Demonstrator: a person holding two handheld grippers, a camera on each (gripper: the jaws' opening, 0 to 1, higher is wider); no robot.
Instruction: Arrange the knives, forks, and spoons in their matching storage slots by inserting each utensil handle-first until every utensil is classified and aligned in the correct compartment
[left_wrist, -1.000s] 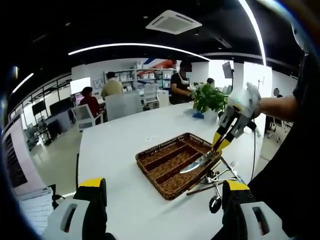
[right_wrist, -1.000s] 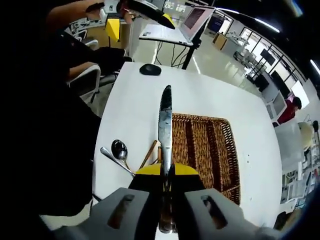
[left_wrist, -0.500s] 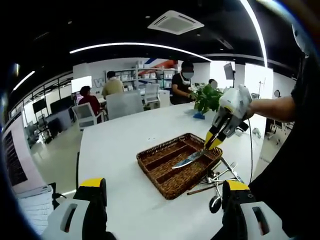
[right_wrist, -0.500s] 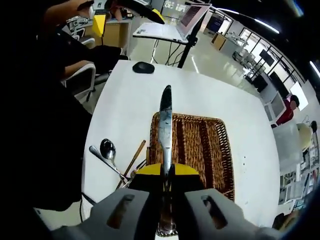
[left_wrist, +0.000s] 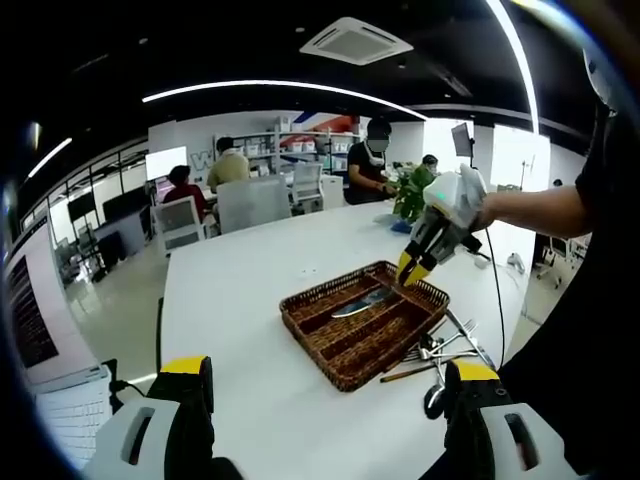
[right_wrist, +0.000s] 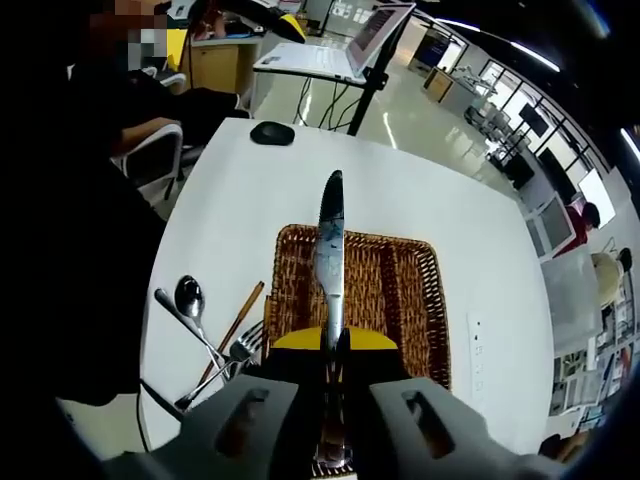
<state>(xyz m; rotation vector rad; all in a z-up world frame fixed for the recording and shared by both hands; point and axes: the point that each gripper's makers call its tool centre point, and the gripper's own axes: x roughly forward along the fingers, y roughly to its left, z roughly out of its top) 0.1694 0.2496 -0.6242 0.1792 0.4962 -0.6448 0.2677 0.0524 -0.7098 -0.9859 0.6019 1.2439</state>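
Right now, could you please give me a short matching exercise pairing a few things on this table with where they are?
Things:
1. knife
2. wicker tray
3. spoon
4. computer mouse

Places:
A. lying on the table beside the tray
B. held in the right tongs, blade forward over the tray
C. near the far table edge
D. resting on the white table

Pairs: 1-B, 2-D, 3-A, 4-C

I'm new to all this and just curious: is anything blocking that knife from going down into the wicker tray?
Nothing visible does. The right gripper holds the knife above the wicker tray, whose compartments look bare below it. The other utensils lie on the table beside the tray, not in the path.
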